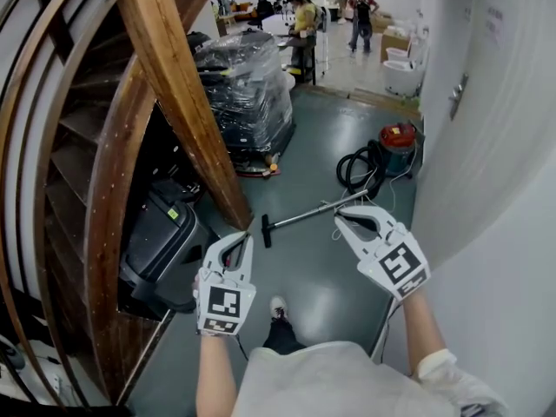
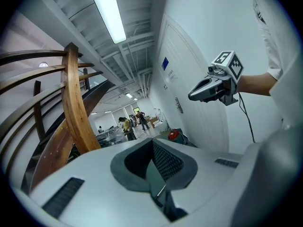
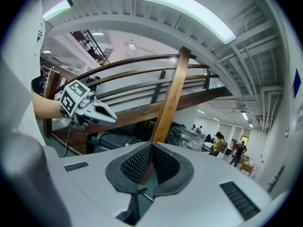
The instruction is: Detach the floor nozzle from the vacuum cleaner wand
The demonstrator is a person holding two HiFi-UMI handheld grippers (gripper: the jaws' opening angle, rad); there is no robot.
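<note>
The wooden staircase [image 1: 165, 85] fills the head view from 7 to 11 o'clock, and the grey floor [image 1: 321, 276] runs away from us toward 12. On that floor at 12 o'clock stands a pallet load [image 1: 243, 89] wrapped in clear film; what is inside we cannot make out. At 2 o'clock sits the red and black vacuum canister [image 1: 397, 144], its lid on and its contents hidden, with the black hose [image 1: 358, 168] coiled just beside it. The wand [image 1: 304, 215] lies flat on the floor, its long axis running from 2 o'clock at the hose end down to 8 o'clock, where the dark floor nozzle [image 1: 266, 230] sits across its tip, not yet detached. The left gripper [image 1: 241, 238] has the nozzle at its 1 o'clock, near in the picture, though we judge it to lie lower, on the floor. The right gripper [image 1: 340, 216] has the nozzle at its 9 o'clock, with the wand's upper end just past its tip. So the left looks nearer the nozzle and the right nearer the wand. Both grippers are closed tight with nothing between their jaws, so both would need to open before either takes hold.
</note>
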